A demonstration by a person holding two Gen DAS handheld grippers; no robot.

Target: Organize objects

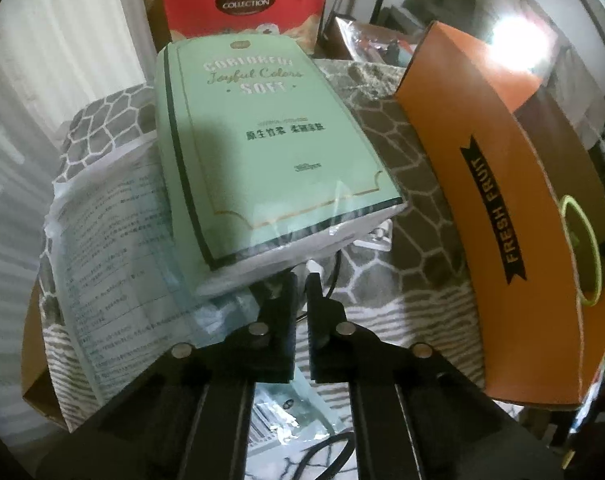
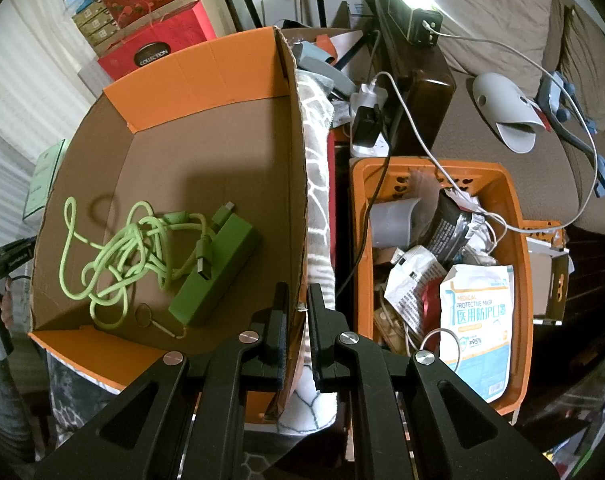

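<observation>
My left gripper (image 1: 301, 280) is shut on the plastic end of a mint-green tissue pack (image 1: 262, 140) and holds it above a grey patterned blanket (image 1: 386, 240). The orange "FRESH FRUIT" cardboard box (image 1: 502, 184) stands to its right. My right gripper (image 2: 298, 292) is shut on the right wall of that box (image 2: 296, 160). Inside the box lie a tangled light-green cable (image 2: 122, 252) and a green power bank (image 2: 218, 268). The tissue pack (image 2: 44, 176) peeks past the box's left wall.
A printed plastic bag (image 1: 114, 248) lies under the tissue pack. A red "COLLECTION" bag (image 1: 246, 0) stands behind. An orange plastic basket (image 2: 518, 240) of masks and packets sits right of the box. A power strip (image 2: 366, 128), cables and a slipper (image 2: 506, 108) lie beyond.
</observation>
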